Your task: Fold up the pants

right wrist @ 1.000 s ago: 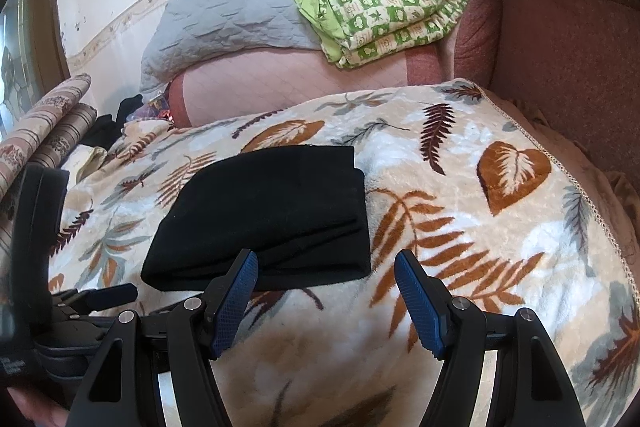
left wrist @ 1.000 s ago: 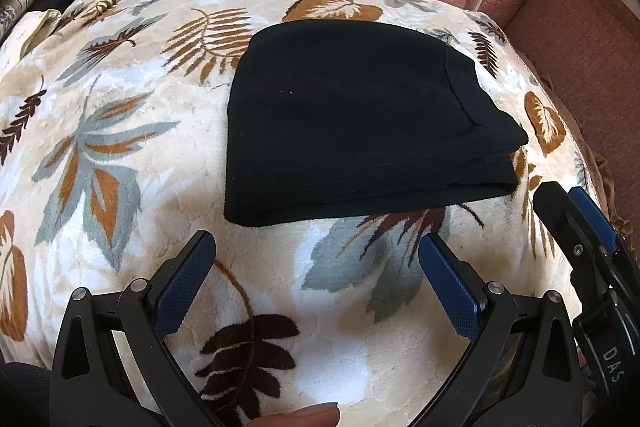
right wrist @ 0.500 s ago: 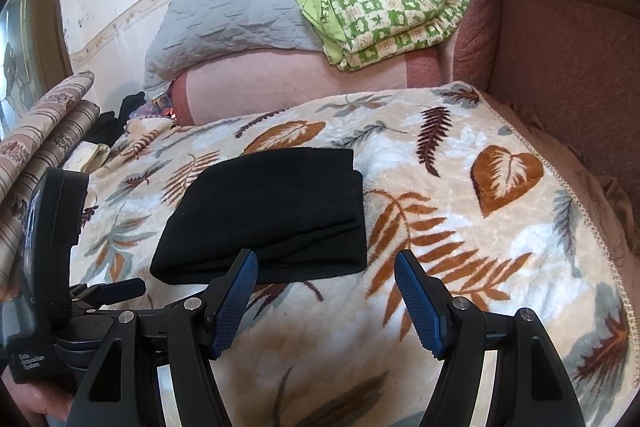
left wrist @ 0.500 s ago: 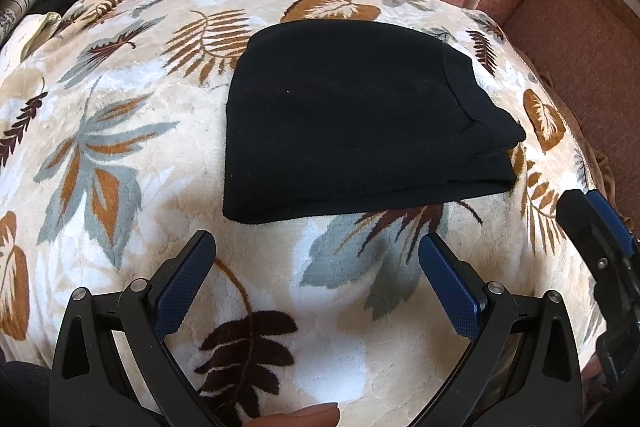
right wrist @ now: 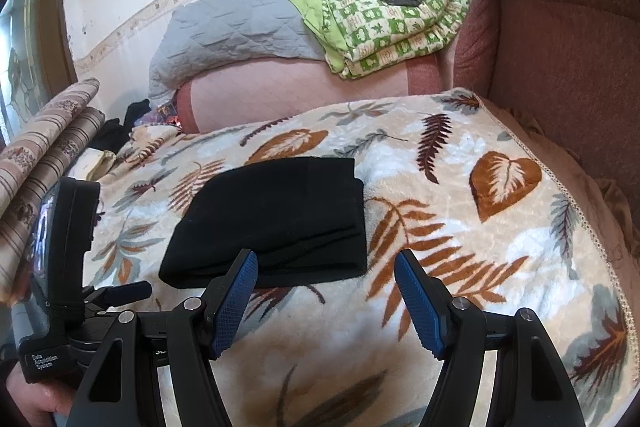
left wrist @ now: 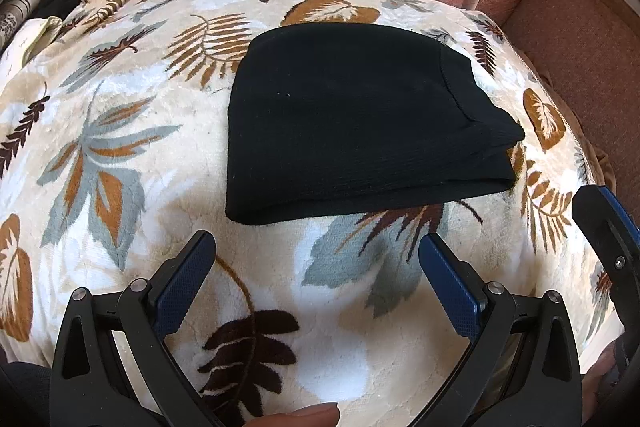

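Item: black pants — folded into a compact, several-layered packet, lying flat on the leaf-print blanket that covers the bed. Seen from my left wrist, the packet sits at the middle of the blanket, just beyond my tongs. Its long axis runs left to right; the rounded fold edge faces near and left, and the stacked layer ends taper to a blunt corner at the right. A seam line curves down the right part of the top layer. From the right wrist the same pants lie left of centre, with their near edge just behind the tip of one blue pad.

Left tongs: jaws wide apart, holding nothing, poised over bare blanket on the near side of the pants, not touching them.

Right tongs: jaws also wide apart, empty, above the blanket at the packet's near right corner — no contact that I can see.

Surroundings: a green patterned quilt and a grey quilted cover heaped at the far side, on a pink cushion; a reddish sofa arm to the right.
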### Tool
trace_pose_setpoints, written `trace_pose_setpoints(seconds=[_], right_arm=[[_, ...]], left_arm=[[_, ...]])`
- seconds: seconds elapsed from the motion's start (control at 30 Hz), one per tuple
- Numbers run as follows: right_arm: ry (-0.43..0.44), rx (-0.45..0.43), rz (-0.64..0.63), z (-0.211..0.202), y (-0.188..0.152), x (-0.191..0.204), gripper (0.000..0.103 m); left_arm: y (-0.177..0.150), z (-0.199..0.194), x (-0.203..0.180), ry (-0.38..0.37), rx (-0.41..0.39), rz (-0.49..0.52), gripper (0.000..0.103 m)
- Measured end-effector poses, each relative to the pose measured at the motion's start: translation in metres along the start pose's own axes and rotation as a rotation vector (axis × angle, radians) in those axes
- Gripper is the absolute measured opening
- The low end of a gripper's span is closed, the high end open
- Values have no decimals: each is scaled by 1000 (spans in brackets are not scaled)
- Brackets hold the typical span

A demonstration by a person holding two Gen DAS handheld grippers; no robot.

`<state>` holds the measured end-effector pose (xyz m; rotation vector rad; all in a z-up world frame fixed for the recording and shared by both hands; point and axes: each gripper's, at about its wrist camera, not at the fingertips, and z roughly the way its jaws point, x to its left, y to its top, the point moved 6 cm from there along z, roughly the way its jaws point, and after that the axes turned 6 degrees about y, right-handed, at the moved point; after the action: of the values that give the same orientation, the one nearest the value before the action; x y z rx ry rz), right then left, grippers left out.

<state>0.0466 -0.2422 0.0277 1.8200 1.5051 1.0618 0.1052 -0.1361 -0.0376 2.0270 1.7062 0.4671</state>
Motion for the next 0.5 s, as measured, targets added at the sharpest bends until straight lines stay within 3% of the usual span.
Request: trace_pose_setpoints(seconds=[0.5], right_arm=[[23,5,2,13,-2,-1,69]], left_arm=[[1,5,1,5,12,6,102]])
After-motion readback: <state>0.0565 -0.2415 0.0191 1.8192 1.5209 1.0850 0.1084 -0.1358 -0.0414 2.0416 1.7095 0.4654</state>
